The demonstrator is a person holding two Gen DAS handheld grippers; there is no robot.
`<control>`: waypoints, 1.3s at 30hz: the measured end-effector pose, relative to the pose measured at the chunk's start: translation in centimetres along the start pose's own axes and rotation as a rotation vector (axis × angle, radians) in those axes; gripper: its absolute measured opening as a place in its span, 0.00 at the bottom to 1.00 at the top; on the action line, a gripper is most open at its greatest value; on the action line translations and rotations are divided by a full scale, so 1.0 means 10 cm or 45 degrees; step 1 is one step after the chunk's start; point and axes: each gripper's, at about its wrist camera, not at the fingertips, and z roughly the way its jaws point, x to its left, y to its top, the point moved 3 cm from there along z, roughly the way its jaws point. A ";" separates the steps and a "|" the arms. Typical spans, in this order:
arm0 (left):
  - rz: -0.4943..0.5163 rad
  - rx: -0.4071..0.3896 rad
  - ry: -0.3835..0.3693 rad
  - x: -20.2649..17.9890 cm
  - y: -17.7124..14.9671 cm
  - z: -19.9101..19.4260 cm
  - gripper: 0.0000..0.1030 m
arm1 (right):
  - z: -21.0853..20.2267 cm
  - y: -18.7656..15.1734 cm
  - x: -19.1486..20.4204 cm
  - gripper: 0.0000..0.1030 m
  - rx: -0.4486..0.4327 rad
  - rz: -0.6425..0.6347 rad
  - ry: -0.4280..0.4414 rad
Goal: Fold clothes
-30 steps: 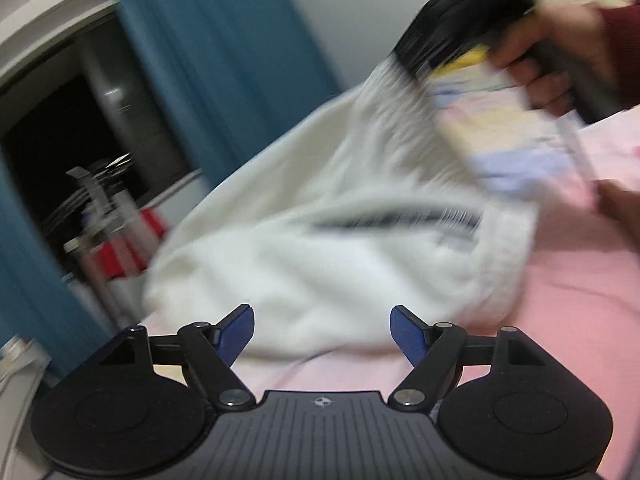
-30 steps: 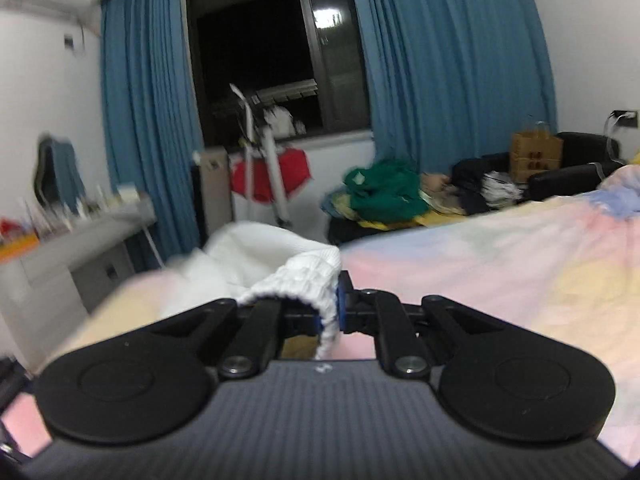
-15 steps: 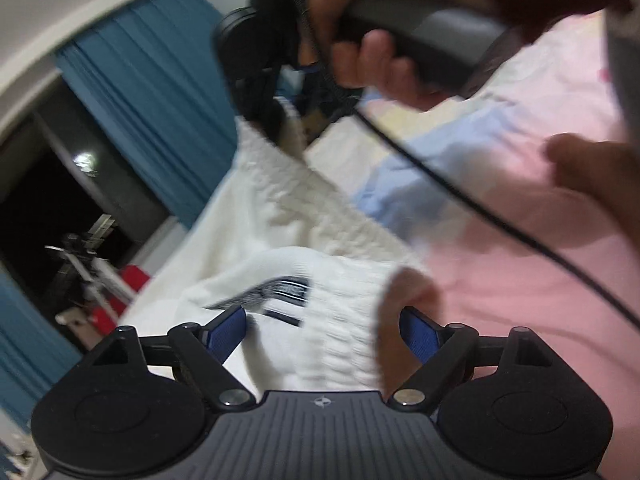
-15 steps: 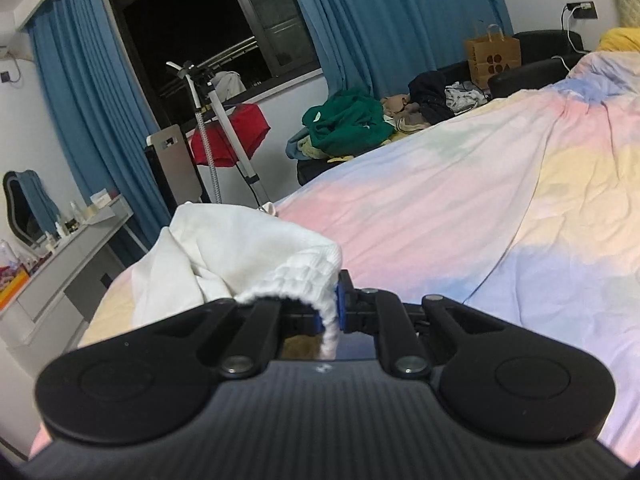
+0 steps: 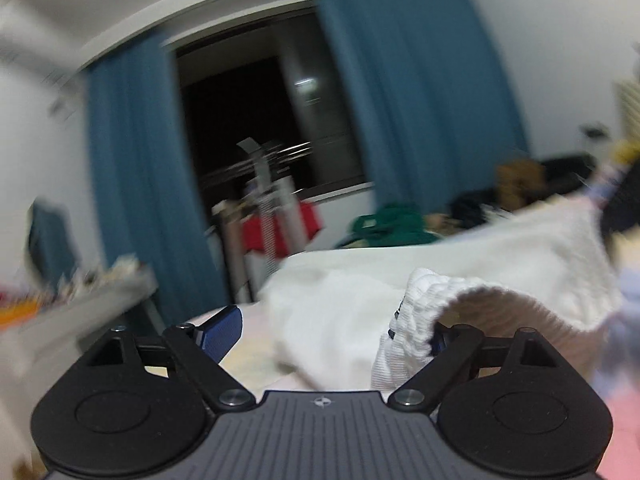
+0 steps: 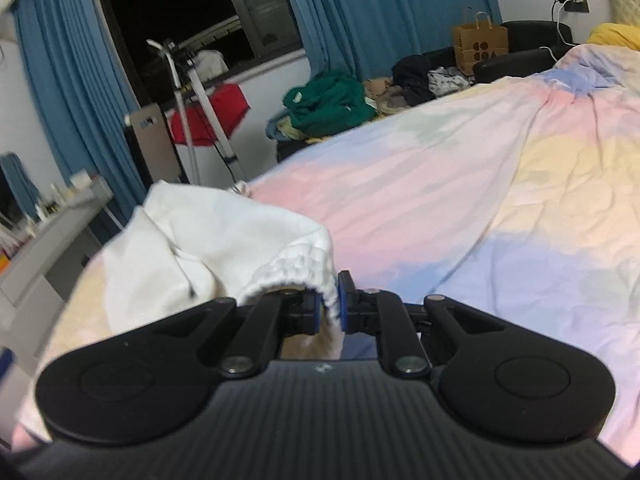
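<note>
A white garment with a ribbed elastic waistband lies bunched on the pastel bedspread. My right gripper is shut on the waistband's edge and holds it up. In the left wrist view the same garment stretches across the frame, and its waistband arches over the right finger of my left gripper. The left jaws stand wide open, with the blue left fingertip clear of the cloth.
Blue curtains frame a dark window. A drying rack with a red cloth, a pile of green and dark clothes, a paper bag and a grey desk stand beyond the bed.
The left gripper has swung to face the window and now sits under the waistband, still open. The right gripper keeps its hold and has shifted slightly over the bed.
</note>
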 end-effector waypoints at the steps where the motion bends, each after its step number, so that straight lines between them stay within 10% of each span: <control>1: -0.057 0.027 0.027 0.13 0.01 0.02 0.85 | 0.01 -0.02 -0.01 0.15 0.009 -0.003 -0.014; 7: -0.383 0.181 0.008 0.80 0.00 0.09 0.55 | 0.11 -0.17 0.02 0.17 0.047 -0.081 -0.068; 13: -0.497 0.156 -0.042 1.13 0.13 0.00 0.11 | 0.05 -0.30 0.12 0.10 0.104 0.047 0.138; 22: -0.585 0.070 0.045 2.26 0.65 0.28 0.10 | -0.25 -0.75 0.89 0.10 0.248 0.116 0.483; 30: -0.463 0.067 0.298 3.93 0.86 0.46 0.10 | -0.26 -1.22 2.63 0.12 0.381 -0.051 0.948; 39: -0.554 0.407 0.436 5.09 -0.32 0.96 0.10 | 0.30 -1.88 3.80 0.16 0.491 -0.240 1.043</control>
